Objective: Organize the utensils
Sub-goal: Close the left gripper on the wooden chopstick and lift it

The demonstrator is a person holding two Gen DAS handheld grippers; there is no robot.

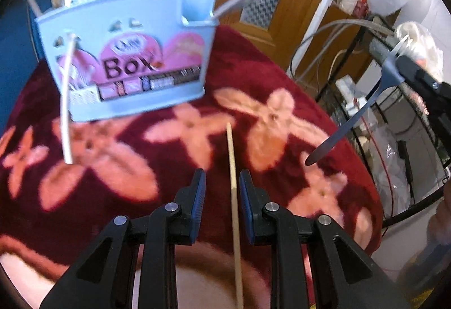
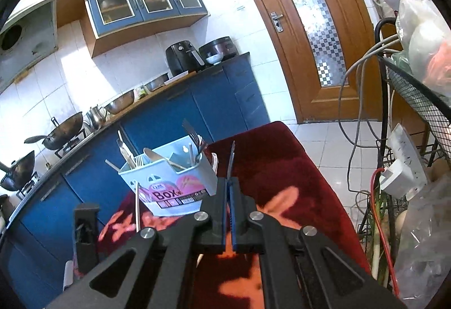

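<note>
Kitchen setting: blue base cabinets (image 2: 180, 111) along the back wall and a wooden door with a patterned glass panel (image 2: 307, 27) at right. Work surface was a dark red cloth with pink flower print (image 1: 253, 77), covering a table. Pale blue plastic utensil box with a pink "Box" label (image 1: 124, 55) stood near the far edge of the cloth, already loaded — forks, a wooden spoon and several sticks upright in its compartments in the right wrist view. One thin white stick (image 1: 67, 100) leaned against the box's front, lower end on the cloth.

Left gripper (image 1: 222, 185): jaws apart, low over the near part of the cloth, with a light wooden chopstick (image 1: 233, 196) lying on the cloth between the two fingers, nearer the right-hand one. Contact with either pad — cannot tell.

Right gripper (image 2: 229, 187): jaws together, clamped on a dark blue plastic knife-like utensil (image 1: 352, 117). In the left wrist view it hung over the right edge of the cloth, tip angled down toward the fabric. In the right wrist view the utensil stuck out straight ahead, just right of the box.
</note>
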